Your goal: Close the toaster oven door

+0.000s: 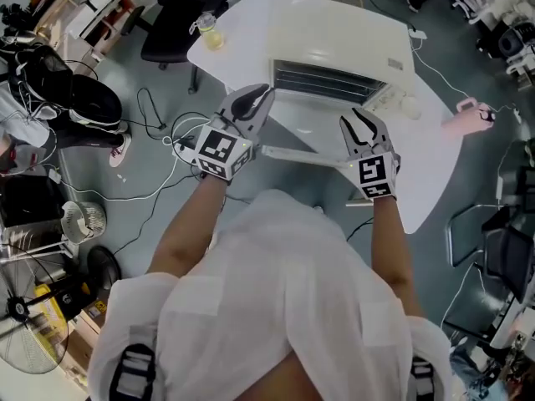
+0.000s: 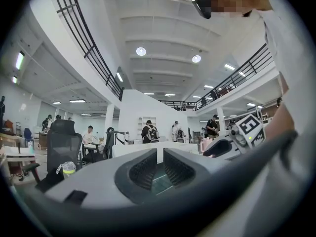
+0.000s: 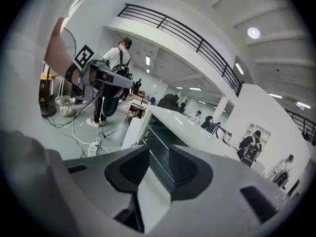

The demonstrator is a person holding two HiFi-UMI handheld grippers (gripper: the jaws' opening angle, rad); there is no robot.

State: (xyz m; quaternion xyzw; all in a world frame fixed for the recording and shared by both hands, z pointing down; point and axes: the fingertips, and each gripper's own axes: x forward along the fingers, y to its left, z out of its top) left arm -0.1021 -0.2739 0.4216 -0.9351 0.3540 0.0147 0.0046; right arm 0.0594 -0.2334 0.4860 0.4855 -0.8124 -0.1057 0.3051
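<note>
A white toaster oven (image 1: 334,65) stands on the white table (image 1: 430,170). Its door (image 1: 292,153) hangs open, flat and towards me. My left gripper (image 1: 255,98) hovers at the door's left end, level, its jaws (image 2: 160,154) apart by only a thin slit with nothing in it. My right gripper (image 1: 361,124) is over the door's right end and tilted downward. In the right gripper view it (image 3: 159,154) is open, aimed at the oven's dark mouth (image 3: 160,144). A white edge shows low in the gap, and the pads are not pressing on it.
A bottle of yellow liquid (image 1: 209,32) sits on the table's far left corner beside a black office chair (image 1: 180,23). A pink object (image 1: 468,115) lies off the table's right side. Cables and a power strip (image 1: 180,144) cross the floor at left, near fans (image 1: 84,220).
</note>
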